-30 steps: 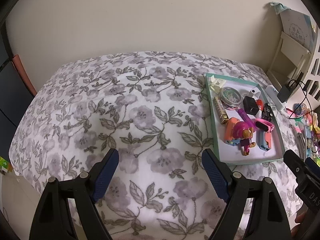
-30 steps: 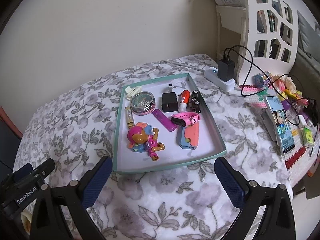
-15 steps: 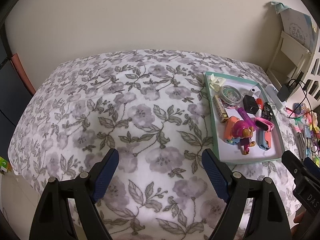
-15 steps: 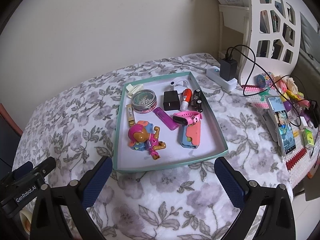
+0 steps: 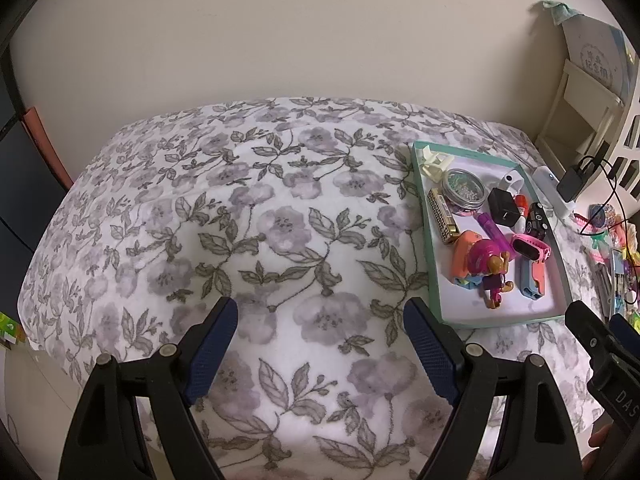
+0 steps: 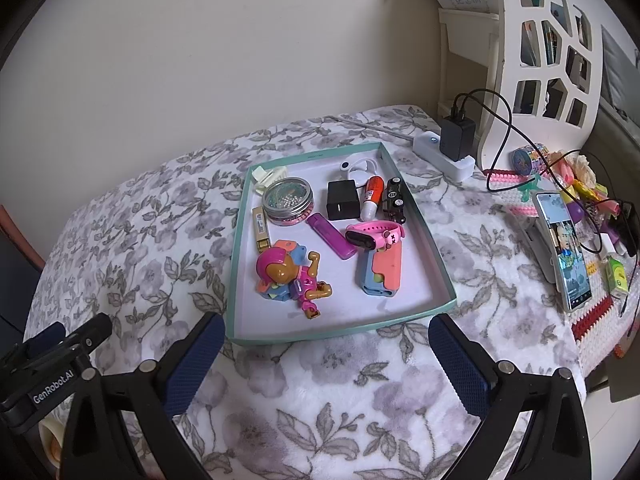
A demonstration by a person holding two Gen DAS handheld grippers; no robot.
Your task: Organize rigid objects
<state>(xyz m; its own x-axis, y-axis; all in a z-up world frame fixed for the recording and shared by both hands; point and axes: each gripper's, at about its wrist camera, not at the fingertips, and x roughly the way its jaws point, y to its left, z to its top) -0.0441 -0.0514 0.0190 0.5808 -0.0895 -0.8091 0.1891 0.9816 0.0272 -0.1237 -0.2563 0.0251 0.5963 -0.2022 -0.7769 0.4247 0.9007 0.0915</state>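
Left wrist view: the left tongs (image 5: 320,344) stand wide with nothing between the blue pads, hanging over a flower-printed blanket (image 5: 248,216) that covers the surface. At about two o'clock from them lies a teal-rimmed tray (image 5: 434,280) holding the small rigid things: a round tin of beads (image 5: 464,192), a black charger cube (image 5: 503,206), a pink toy figure (image 5: 490,266). At four o'clock a black part of the other tool shows at the frame's edge.

Right wrist view: the right tongs (image 6: 322,364) also stand wide and empty, with the tray (image 6: 236,280) at twelve o'clock, just past the pads. Inside it (all loosely scattered) sit a pink watch (image 6: 374,236), a purple stick (image 6: 331,235), a small black toy car (image 6: 394,200). At two o'clock a phone (image 6: 564,256) lies propped beside tangled cables
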